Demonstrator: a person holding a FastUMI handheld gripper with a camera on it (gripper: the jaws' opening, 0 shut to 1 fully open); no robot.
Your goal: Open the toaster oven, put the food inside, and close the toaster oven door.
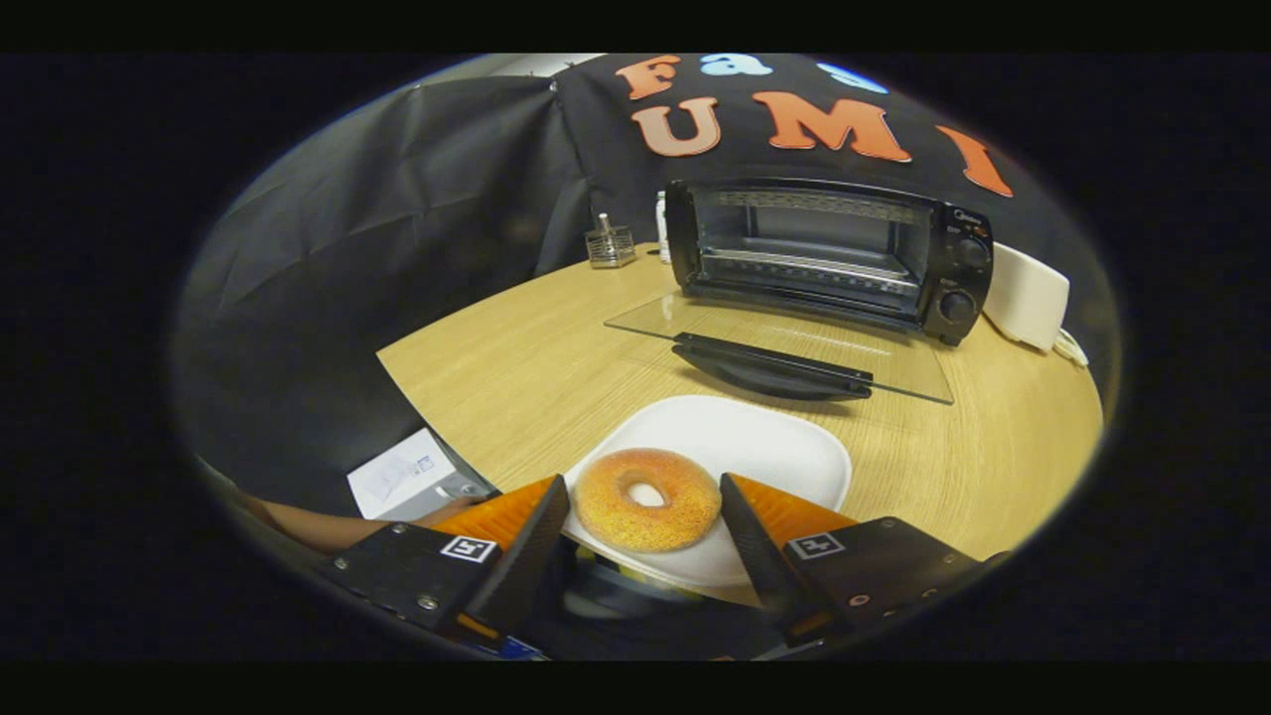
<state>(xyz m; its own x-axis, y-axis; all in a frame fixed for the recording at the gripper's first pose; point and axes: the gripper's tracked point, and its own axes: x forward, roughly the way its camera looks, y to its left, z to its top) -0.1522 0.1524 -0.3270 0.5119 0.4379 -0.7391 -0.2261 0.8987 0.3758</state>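
Gripper (645, 497) with jaws spread either side of a doughnut (647, 512), not pressing it, doughnut on a white plate (775, 447) on the wooden bench (516, 367), toaster oven (829, 253) beyond, its glass door (784, 348) folded down open.

The table (516, 367) at centre looks like pale wood with fine straight grain, matt. The toaster's (829, 253) shell, upper right, is glossy black, its dropped door (775, 348) clear glass. The plate (755, 447) is smooth white (faintly glossy); the donut (647, 511) on it looks grainy. The fingers (526, 541) are matt black.
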